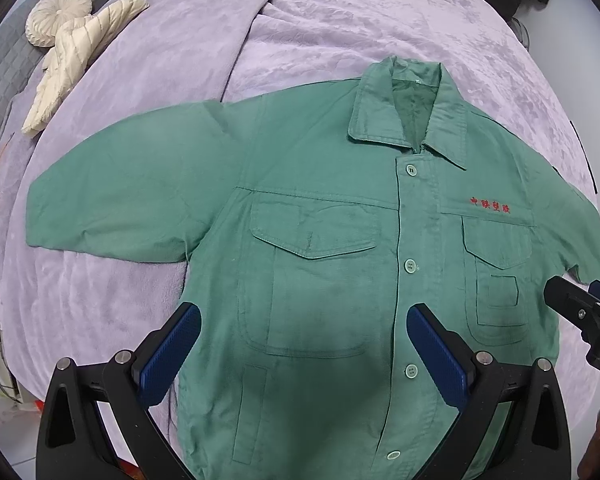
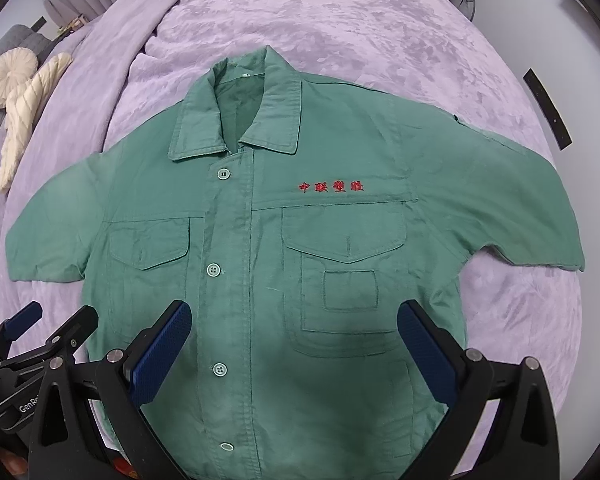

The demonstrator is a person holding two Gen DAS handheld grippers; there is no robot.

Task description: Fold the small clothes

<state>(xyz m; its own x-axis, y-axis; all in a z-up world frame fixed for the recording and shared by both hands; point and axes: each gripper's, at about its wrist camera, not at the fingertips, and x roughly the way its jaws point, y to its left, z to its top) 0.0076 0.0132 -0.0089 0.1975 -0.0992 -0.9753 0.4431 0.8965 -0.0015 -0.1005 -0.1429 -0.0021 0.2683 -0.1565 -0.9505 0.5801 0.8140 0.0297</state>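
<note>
Left wrist view: both hand-held grippers, left [image 1: 304, 330] and right [image 2: 294, 326], hover spread wide over the flat green shirt [image 1: 320, 208].

Lilac plush bedspread [image 1: 340, 20] over bed, cream cushions [image 1: 60, 16] top left, grey quilted headboard [image 1: 4, 68]
</note>
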